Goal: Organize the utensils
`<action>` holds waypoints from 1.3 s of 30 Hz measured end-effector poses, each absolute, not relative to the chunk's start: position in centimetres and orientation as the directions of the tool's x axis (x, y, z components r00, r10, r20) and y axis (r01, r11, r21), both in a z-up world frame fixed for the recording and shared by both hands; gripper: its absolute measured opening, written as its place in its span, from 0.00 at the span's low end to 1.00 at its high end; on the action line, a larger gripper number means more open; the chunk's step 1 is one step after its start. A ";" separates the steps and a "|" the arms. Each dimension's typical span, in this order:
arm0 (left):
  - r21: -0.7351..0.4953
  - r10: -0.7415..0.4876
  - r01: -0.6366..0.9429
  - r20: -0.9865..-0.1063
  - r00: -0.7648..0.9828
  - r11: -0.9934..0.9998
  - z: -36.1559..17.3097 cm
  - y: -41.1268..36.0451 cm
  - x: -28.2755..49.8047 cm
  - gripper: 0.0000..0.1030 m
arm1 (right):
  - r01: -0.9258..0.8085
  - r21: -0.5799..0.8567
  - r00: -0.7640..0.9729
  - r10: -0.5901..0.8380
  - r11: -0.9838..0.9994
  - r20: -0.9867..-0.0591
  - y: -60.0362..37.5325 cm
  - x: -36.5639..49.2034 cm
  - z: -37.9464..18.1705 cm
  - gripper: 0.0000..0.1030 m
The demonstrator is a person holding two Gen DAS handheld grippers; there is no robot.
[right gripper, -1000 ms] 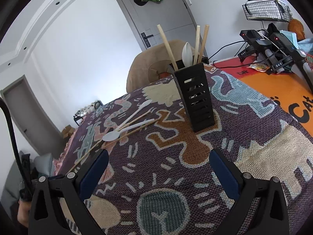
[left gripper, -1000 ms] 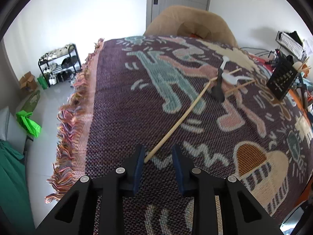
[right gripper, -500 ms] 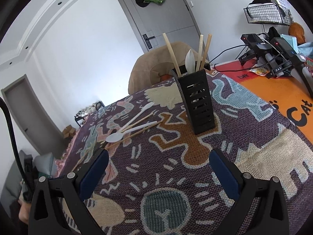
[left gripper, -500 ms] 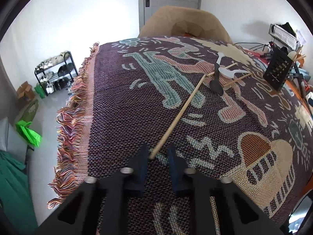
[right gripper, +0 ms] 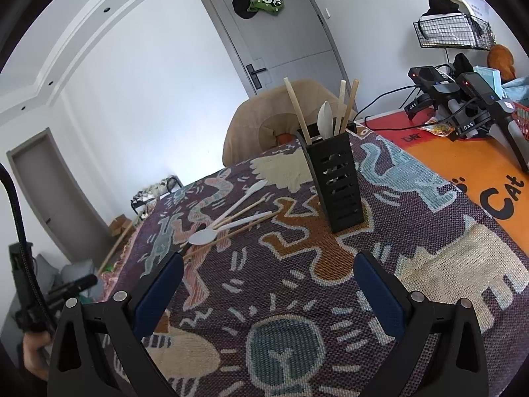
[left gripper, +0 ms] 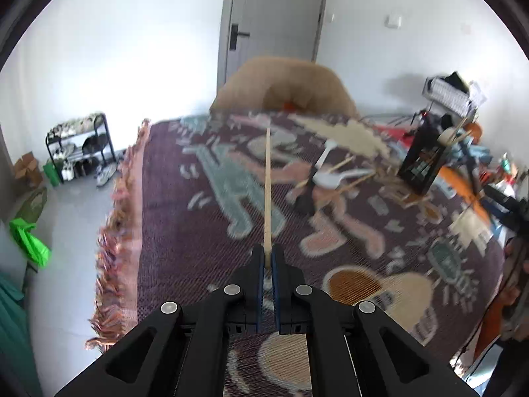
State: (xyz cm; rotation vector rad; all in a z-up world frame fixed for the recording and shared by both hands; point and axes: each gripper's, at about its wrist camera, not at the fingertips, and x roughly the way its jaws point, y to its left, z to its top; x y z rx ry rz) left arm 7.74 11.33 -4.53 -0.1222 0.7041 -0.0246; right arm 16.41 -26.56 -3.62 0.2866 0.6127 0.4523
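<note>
Roughly halfway, I'd say: the black slotted plastic utensil holder (right gripper: 337,182) already has three wooden chopsticks and a white plastic spoon standing in it, while two more white spoons (right gripper: 228,226) and some loose chopsticks lie on the patterned woven blanket (right gripper: 297,297) over the tabletop. Left hand-held gripper (left gripper: 268,258) is clamped on a long pale wooden chopstick (left gripper: 268,185), lifted off the cloth. Right hand-held gripper (right gripper: 267,284) is spread wide, empty. Only the right view shows what's inside the holder; only the left shows the grip.
</note>
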 end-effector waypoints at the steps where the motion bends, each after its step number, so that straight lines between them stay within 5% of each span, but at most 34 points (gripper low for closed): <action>1: -0.122 -0.065 -0.016 -0.635 0.769 0.992 -4.1 11.1 7.7 0.04 | -0.322 0.387 0.726 0.488 0.864 -0.484 -26.6 16.3 -3.6 1.00; 27: -0.136 -0.098 0.008 -0.667 0.738 0.991 -4.4 9.5 8.1 0.04 | -0.333 0.379 0.695 0.496 0.863 -0.520 -25.4 16.8 -5.0 1.00; 39: -0.203 -0.117 0.001 -0.560 0.820 0.979 -2.7 11.4 7.4 0.04 | -0.421 0.319 0.658 0.528 0.849 -0.537 -20.7 17.2 -4.2 1.00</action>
